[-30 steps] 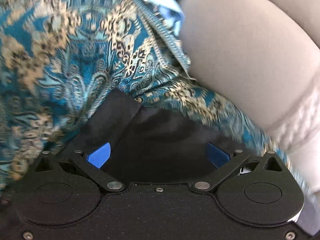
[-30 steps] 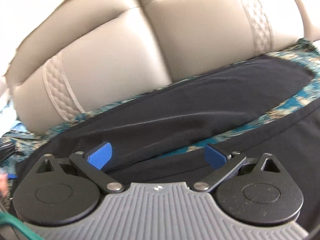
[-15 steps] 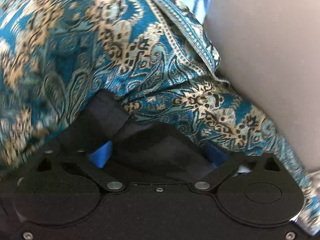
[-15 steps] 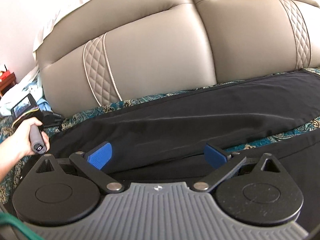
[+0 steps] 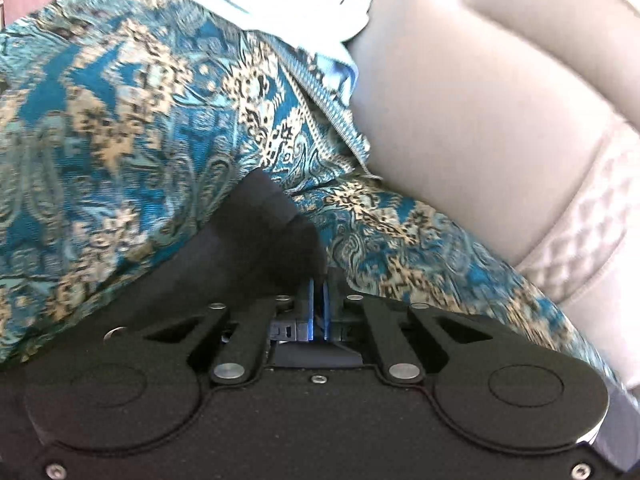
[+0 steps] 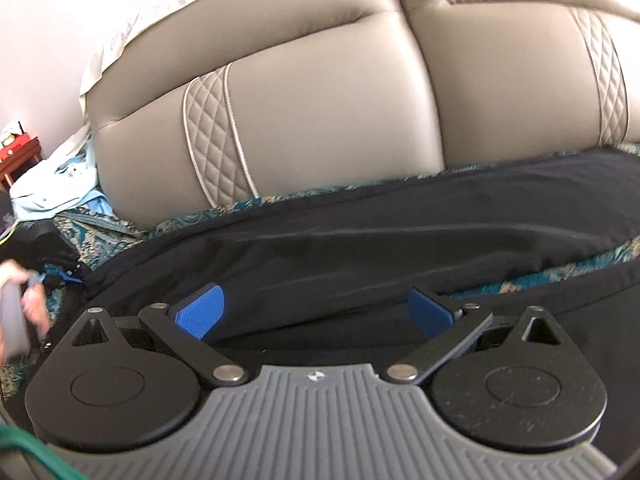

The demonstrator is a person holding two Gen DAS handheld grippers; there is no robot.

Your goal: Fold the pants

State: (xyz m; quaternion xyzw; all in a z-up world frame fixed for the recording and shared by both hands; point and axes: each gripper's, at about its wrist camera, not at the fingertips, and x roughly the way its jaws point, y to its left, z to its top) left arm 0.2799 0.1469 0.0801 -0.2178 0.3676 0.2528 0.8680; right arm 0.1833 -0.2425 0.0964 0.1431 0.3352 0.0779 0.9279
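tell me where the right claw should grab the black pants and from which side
Grip the near long edge of the black pants, the leg edge lying just ahead of the open right claw. Come in low from the front, blue fingers straddling that edge. The fabric lies flat along the headboard, so only an edge offers a pinchable fold.

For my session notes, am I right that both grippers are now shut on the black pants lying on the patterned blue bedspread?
Not quite: only the left gripper is shut on the black pants. The right wrist view shows the right gripper open, its blue pads spread wide above the pants on the patterned blue bedspread.
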